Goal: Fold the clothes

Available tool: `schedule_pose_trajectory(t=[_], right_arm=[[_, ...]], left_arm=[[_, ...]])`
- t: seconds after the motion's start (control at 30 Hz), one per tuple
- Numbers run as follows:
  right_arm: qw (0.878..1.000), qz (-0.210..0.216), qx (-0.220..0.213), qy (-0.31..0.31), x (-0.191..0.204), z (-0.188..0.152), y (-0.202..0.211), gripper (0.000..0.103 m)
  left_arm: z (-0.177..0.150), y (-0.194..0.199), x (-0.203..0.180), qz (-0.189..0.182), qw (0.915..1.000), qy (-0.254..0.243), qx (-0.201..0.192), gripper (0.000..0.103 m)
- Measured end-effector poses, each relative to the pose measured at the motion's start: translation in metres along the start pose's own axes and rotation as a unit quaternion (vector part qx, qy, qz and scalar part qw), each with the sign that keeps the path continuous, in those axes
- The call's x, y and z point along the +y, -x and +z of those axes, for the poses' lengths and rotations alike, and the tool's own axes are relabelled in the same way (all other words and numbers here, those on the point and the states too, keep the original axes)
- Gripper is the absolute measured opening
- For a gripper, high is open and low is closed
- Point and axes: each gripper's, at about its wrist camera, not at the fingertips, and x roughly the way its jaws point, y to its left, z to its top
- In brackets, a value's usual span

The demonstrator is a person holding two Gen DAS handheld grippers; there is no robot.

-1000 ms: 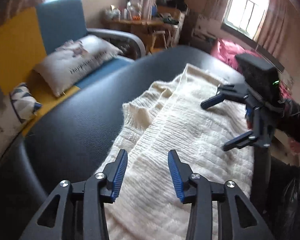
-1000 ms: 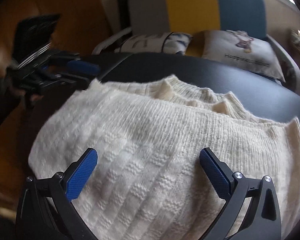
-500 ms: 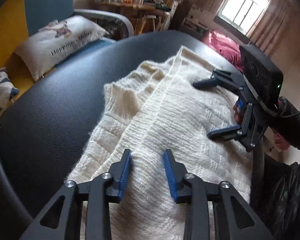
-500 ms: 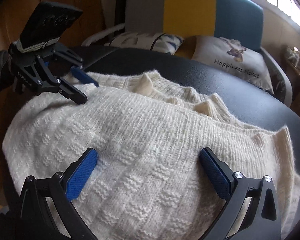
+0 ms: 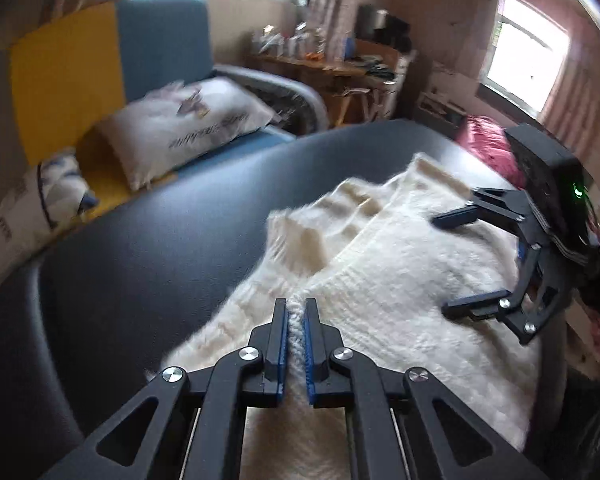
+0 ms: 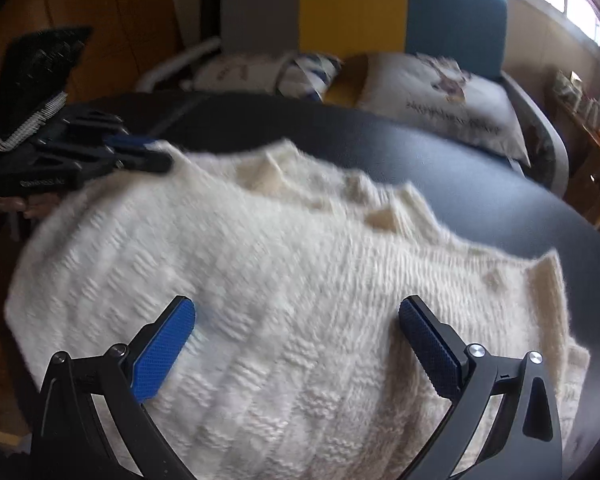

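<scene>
One sweater (image 5: 400,300) lies partly folded on black table (image 5: 140,248) | left gripper (image 5: 296,320) clenched on folded knit edge | right gripper (image 6: 296,320) released above it | step: fold grip | next: likely carry edge across evenly

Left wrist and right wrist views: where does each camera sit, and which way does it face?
Left wrist: on the left tool, facing along the cream knitted sweater it pinches; the open right tool shows.
Right wrist: on the right tool, facing across the sweater toward the blue-and-yellow sofa; the left tool shows.
Shared: sweater, black padded table, sofa, printed white pillow.
</scene>
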Motion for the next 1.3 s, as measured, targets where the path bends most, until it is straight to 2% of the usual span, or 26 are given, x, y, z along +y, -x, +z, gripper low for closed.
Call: schedule_pose_trajectory(t=[0.07,0.13,0.27,0.37,0.47,0.53,0.57,0.67,0.73,0.9,0.93,1.07,1.1,1.13,1.2,1.3], right_arm=[[1.0,-0.008,-0.015,-0.001,0.002,-0.004,0.0,0.103],[1.0,-0.01,-0.02,-0.006,0.001,-0.006,0.0,0.103],[1.0,-0.004,0.004,-0.009,-0.004,0.004,0.0,0.103],[1.0,-0.002,0.018,-0.022,-0.008,0.015,0.001,0.103],[1.0,0.003,0.018,-0.025,-0.01,0.014,0.005,0.103],[0.999,0.007,0.019,-0.026,-0.011,0.014,0.008,0.103],[0.999,0.009,0.019,-0.027,-0.011,0.013,0.009,0.103],[0.999,0.014,0.019,-0.03,-0.013,0.013,0.014,0.103],[0.999,0.018,0.019,-0.031,-0.014,0.012,0.017,0.103],[1.0,0.015,0.026,-0.003,-0.01,0.0,0.019,0.103],[1.0,0.014,0.028,0.004,-0.009,-0.002,0.019,0.103],[0.999,0.009,0.034,0.034,-0.004,-0.014,0.019,0.103],[0.998,0.008,0.036,0.041,-0.003,-0.017,0.019,0.103],[0.998,0.007,0.038,0.049,-0.002,-0.02,0.019,0.103],[0.997,0.005,0.041,0.063,0.0,-0.026,0.019,0.103],[0.995,0.001,0.046,0.086,0.004,-0.035,0.019,0.103]], left_arm=[[-0.007,-0.009,0.002,0.008,0.9998,0.012,0.011,0.006],[-0.007,-0.005,0.001,0.012,0.9998,0.016,-0.002,0.006],[0.001,0.005,0.004,0.022,0.9995,0.017,-0.011,0.007],[0.0,-0.01,0.007,0.039,0.9988,0.02,0.022,0.007],[-0.004,-0.014,0.002,0.051,0.9982,0.022,0.022,0.007],[-0.003,-0.003,0.005,0.038,0.9984,0.041,0.008,0.008],[-0.002,0.003,0.005,0.032,0.9987,0.04,0.0,0.014],[0.008,0.022,-0.006,0.009,0.9998,0.002,-0.019,0.025],[0.018,0.025,-0.016,-0.003,0.9992,-0.035,-0.018,0.026],[0.04,-0.001,-0.04,-0.069,0.9912,-0.108,0.033,0.03],[0.043,-0.009,-0.044,-0.079,0.989,-0.116,0.045,0.034],[0.046,-0.039,-0.047,-0.126,0.9766,-0.133,0.112,0.04],[0.045,-0.045,-0.049,-0.131,0.9737,-0.137,0.126,0.041],[0.044,-0.049,-0.049,-0.126,0.9746,-0.133,0.128,0.045],[0.045,-0.056,-0.044,-0.131,0.9783,-0.093,0.131,0.043],[0.039,-0.045,-0.052,-0.118,0.9841,-0.095,0.092,0.026]])
